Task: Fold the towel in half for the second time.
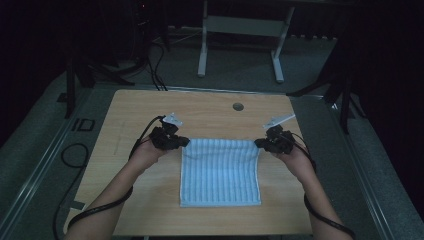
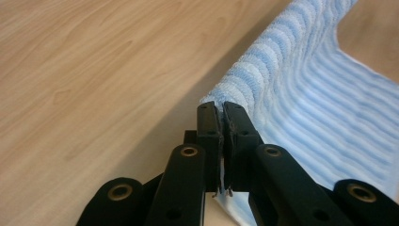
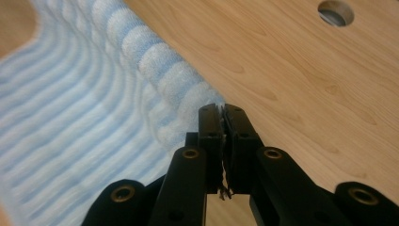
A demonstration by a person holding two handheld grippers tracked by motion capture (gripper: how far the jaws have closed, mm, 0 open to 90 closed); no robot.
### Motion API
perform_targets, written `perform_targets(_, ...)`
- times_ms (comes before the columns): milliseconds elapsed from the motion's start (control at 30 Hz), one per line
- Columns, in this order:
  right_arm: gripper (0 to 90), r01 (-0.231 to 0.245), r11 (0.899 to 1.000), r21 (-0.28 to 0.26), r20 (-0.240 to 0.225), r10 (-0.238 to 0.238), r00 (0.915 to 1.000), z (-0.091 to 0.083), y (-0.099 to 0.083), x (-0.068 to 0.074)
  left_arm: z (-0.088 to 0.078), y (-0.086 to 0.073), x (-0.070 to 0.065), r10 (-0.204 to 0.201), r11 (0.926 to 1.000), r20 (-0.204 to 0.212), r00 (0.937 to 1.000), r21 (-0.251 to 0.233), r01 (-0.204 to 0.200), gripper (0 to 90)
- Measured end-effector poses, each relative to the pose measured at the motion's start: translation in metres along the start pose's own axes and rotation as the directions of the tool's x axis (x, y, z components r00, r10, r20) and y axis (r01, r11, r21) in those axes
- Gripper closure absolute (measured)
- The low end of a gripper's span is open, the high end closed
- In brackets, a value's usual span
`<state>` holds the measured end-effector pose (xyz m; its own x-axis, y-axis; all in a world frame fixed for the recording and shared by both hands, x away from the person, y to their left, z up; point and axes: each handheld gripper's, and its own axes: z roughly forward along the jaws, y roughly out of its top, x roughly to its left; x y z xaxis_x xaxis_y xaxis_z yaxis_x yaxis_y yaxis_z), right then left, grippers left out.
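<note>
We have a blue-and-white striped towel (image 1: 220,172) lying on the wooden table (image 1: 150,107), its near part flat on the board and its far edge lifted a little between our two hands; the left gripper (image 1: 184,142) has its jaws pinched right down on the far left corner, with only a sliver of terry showing between the pads in the left gripper view (image 2: 221,141), and the right gripper (image 1: 258,144) is clamped just as tightly on the far right corner, seen pinched in the right gripper view (image 3: 222,141); we judge the cloth to be light and entirely limp, since the raised edge sags and curves between the two grips and the corners bend sharply where they leave the table; the looped pile looks grippy rather than slick, so we doubt it will slide out of closed pads, and it is in no way fragile; because it has no stiffness, we think it must be held at two points well apart, as now, at the corners or along the hem, and kept gently taut, or the middle will droop and bunch; the cable hole (image 1: 238,106) lies well beyond the towel.
</note>
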<state>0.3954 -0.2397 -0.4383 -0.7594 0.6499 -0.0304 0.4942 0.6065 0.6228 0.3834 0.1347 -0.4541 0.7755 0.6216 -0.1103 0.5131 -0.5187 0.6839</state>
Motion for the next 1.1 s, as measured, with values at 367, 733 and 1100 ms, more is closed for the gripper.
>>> perform_targets(367, 86.4, 0.068, 0.994, -0.085, -0.035, -0.071, 0.9969, -0.039, -0.034, 0.038, -0.030, -0.027, -0.044, 0.068, 0.9960, 0.053, 0.9963, -0.061, -0.065, 85.6)
perform_targets(733, 86.5, 0.074, 0.997, -0.028, -0.072, -0.076, 0.9946, -0.030, -0.078, 0.070, -0.012, -0.069, -0.083, 0.150, 0.9870, 0.098, 0.9838, 0.043, -0.155, 85.2)
perform_targets(1100, 71.1, 0.025, 0.999, -0.033, -0.131, -0.029, 0.9909, -0.037, -0.099, 0.080, -0.008, -0.079, -0.086, 0.116, 0.9875, 0.158, 0.9806, 0.087, -0.131, 57.4)
